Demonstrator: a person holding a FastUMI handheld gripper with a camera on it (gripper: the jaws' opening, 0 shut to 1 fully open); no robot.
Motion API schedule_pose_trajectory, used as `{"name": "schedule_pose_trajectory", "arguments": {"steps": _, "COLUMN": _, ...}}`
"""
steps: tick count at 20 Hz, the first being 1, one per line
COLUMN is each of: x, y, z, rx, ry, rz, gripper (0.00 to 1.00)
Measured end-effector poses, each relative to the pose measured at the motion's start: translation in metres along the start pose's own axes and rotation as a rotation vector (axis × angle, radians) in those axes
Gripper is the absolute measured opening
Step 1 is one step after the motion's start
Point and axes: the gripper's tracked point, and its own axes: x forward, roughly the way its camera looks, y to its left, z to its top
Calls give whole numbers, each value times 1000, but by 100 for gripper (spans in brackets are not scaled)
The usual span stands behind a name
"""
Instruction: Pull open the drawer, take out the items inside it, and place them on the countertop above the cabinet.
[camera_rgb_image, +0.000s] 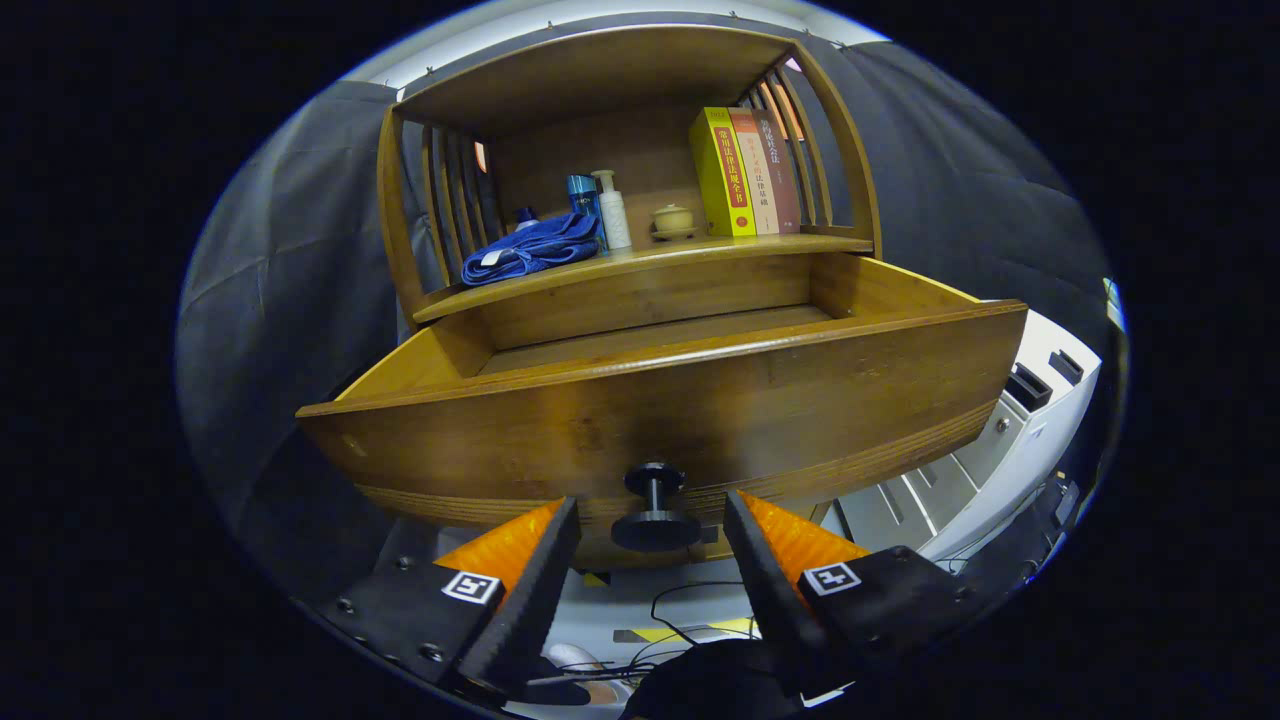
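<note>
- Gripper (650, 525): fingers spread wide, one on each side of the drawer knob (655, 508); neither finger touches it.
- Drawer (660, 410): pulled out from the wooden cabinet (620, 80), front panel just ahead of the fingers. Cannot tell what lies inside.
- Countertop (640, 258) above the drawer: blue cloth (530, 250), blue bottle (583, 195), white pump bottle (612, 210), small lidded jar (672, 220), and upright books (745, 172) beside the side slats.

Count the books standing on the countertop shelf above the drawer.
3, upright side by side at the shelf's far end from the blue cloth: a yellow book, an orange-brown book beside it, then a dark brown book against the side slats. More could hide behind them.
</note>
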Motion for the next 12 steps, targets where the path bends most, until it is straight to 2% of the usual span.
{"name": "schedule_pose_trajectory", "arguments": {"steps": 1, "x": -2, "y": 2, "z": 2, "rx": -1, "ry": -10, "rz": 5, "gripper": 97}}
{"name": "schedule_pose_trajectory", "arguments": {"steps": 6, "x": -17, "y": 2, "z": 20, "rx": -67, "ry": -44, "rz": -1, "gripper": 97}}
{"name": "schedule_pose_trajectory", "arguments": {"steps": 12, "x": -38, "y": 14, "z": 68, "rx": -119, "ry": -121, "rz": 11, "gripper": 97}}
